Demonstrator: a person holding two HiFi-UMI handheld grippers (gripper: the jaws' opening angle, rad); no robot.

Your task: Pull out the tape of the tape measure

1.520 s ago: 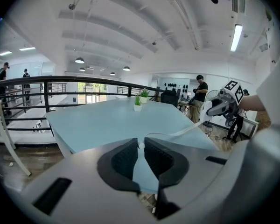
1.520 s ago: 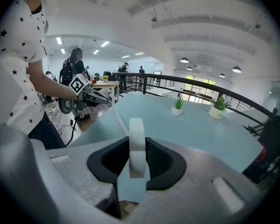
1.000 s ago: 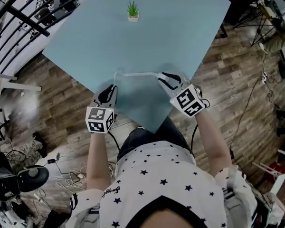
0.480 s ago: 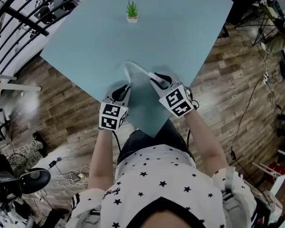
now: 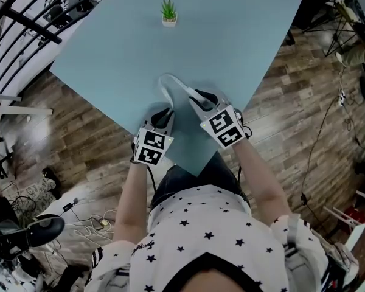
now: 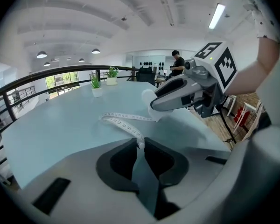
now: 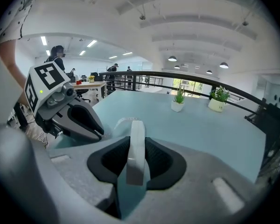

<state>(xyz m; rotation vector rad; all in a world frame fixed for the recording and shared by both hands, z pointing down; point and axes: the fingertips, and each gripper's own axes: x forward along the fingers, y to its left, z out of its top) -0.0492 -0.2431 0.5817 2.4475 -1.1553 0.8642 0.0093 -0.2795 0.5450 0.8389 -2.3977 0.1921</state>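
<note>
The left claw (image 5: 165,112) and right claw (image 5: 199,96) have drawn close together; the tape (image 5: 168,81), stretched straight before, now bows into a slack loop.

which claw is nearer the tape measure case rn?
Right. The right claw is shut on the tape measure case. The left claw pinches the free end of the tape, a loop of it away from the case.
</note>
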